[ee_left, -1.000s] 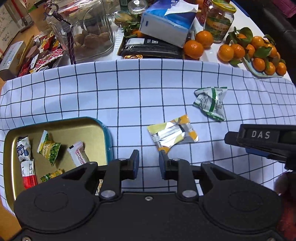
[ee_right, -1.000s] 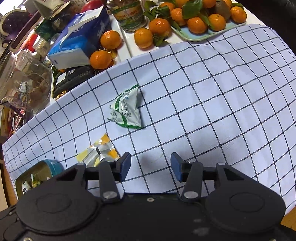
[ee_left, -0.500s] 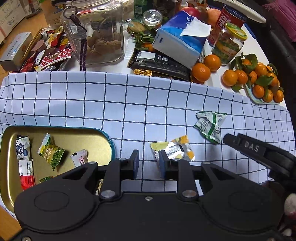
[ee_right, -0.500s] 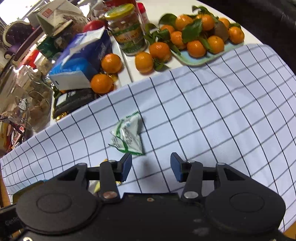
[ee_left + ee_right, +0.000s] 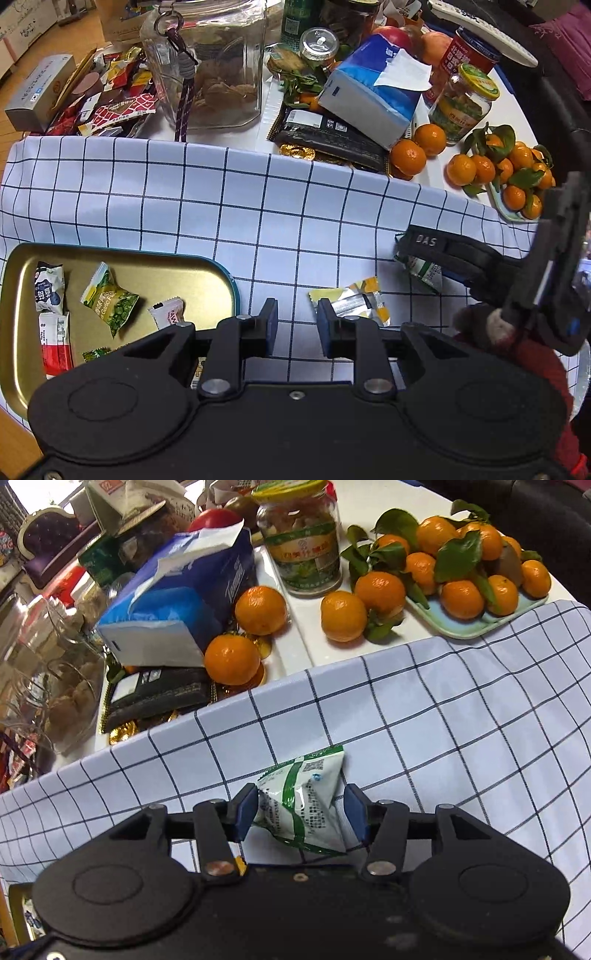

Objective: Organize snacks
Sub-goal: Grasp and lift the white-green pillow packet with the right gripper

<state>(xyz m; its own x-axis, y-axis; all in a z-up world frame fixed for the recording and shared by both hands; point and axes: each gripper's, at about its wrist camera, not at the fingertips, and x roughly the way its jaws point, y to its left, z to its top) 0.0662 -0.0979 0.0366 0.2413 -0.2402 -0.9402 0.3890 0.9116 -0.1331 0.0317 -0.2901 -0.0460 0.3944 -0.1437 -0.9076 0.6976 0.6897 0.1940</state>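
Note:
A green-and-white snack packet point(image 5: 306, 797) lies on the checked cloth point(image 5: 443, 738), between the fingers of my right gripper point(image 5: 301, 810). Its jaws are opening and stand on either side of the packet without squeezing it. In the left wrist view that same right gripper point(image 5: 424, 243) covers most of the green packet point(image 5: 424, 271). A yellow-and-silver packet point(image 5: 354, 301) lies just beyond my left gripper point(image 5: 293, 321), whose fingers stand a narrow gap apart with nothing between them. At the left, the gold tray point(image 5: 155, 266) holds several wrapped snacks.
Past the cloth's far edge the table is crowded: a glass jar point(image 5: 210, 62), a blue tissue pack point(image 5: 369, 92), a black packet point(image 5: 328, 136), loose mandarins point(image 5: 232, 659), a green-lidded jar point(image 5: 303, 542) and a plate of mandarins point(image 5: 476, 620).
My right gripper has come forward and down over the green packet, which now sits between its jaws. My left gripper has drawn back a little, still with a narrow gap.

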